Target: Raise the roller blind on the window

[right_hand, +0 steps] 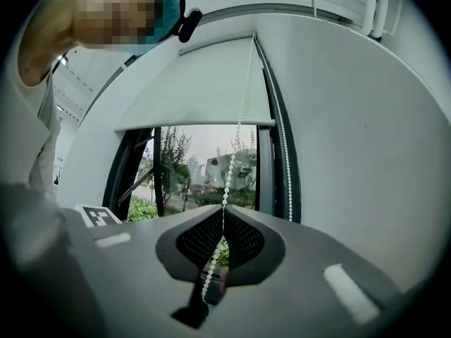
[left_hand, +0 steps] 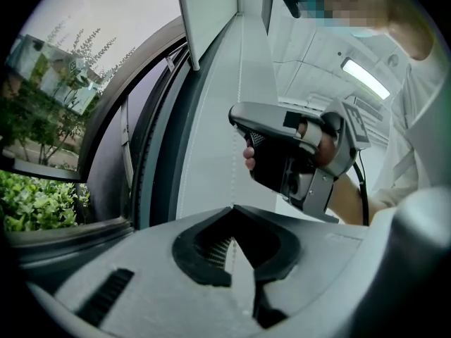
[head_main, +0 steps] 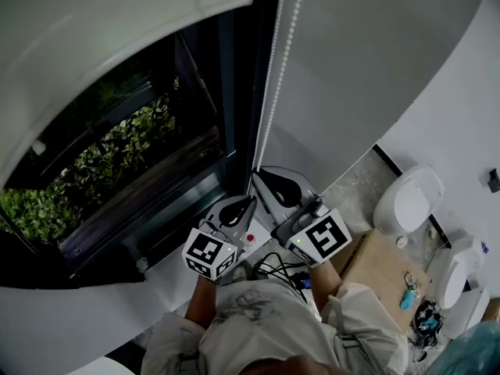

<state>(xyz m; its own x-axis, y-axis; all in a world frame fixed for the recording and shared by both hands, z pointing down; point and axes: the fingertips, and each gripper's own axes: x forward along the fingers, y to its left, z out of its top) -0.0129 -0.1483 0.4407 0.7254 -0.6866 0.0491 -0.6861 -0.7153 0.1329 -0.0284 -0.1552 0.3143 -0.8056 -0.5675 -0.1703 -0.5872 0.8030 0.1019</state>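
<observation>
The white roller blind (head_main: 94, 37) (right_hand: 197, 90) covers the upper part of the window. Its bead chain (head_main: 273, 76) hangs down the dark frame at the window's right side. Both grippers are on that chain, low down, just above the person's body. My right gripper (head_main: 262, 173) (right_hand: 224, 211) is shut on the chain (right_hand: 236, 146), which runs up from its tips and dangles below them. Just below it, my left gripper (head_main: 250, 200) (left_hand: 232, 208) has its tips together, with the faint chain (left_hand: 240, 104) rising from them past the right gripper (left_hand: 282, 153).
Green bushes (head_main: 117, 155) show through the glass. A second strand of chain (right_hand: 285, 167) runs along the dark window frame (head_main: 234, 92). The white wall (head_main: 375, 53) is to the right. On the floor stand a toilet (head_main: 406, 201) and a cardboard box (head_main: 387, 268).
</observation>
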